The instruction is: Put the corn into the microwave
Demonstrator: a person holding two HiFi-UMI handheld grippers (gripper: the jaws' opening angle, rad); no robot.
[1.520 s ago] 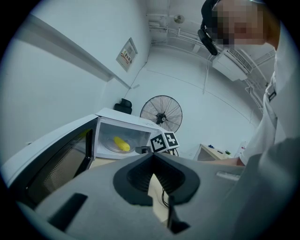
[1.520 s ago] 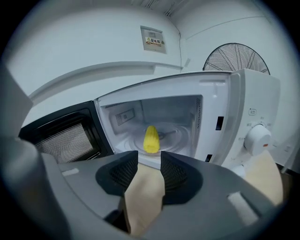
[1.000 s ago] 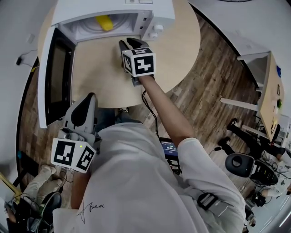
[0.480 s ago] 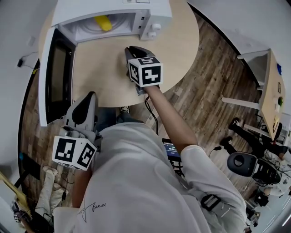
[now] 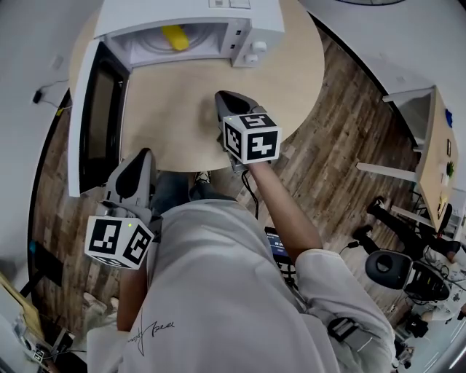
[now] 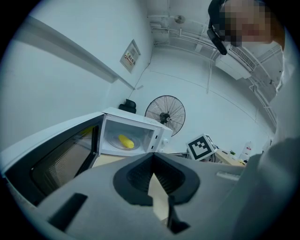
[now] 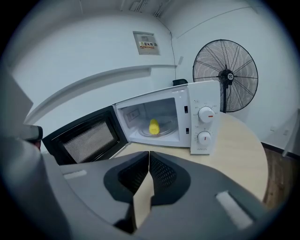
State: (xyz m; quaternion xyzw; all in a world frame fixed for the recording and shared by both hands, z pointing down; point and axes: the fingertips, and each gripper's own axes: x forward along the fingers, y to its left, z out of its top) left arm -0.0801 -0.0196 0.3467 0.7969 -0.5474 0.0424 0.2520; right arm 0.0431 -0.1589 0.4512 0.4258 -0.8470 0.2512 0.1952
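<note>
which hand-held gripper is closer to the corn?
Right. The right hand-held gripper is over the table, before the open microwave holding the corn; the left hand-held gripper is back at the table's near edge.

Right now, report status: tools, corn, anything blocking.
Right tool just closed, empty. Left tool shut, empty. Corn inside microwave, door open. Nothing in the way.

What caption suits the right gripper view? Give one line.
Shut, empty right hand-held gripper faces the open microwave, corn inside.

a yellow corn cob (image 7: 153,126) lies on the glass turntable inside the white microwave (image 7: 197,123), its black-framed door (image 7: 86,136) swung wide open.
</note>
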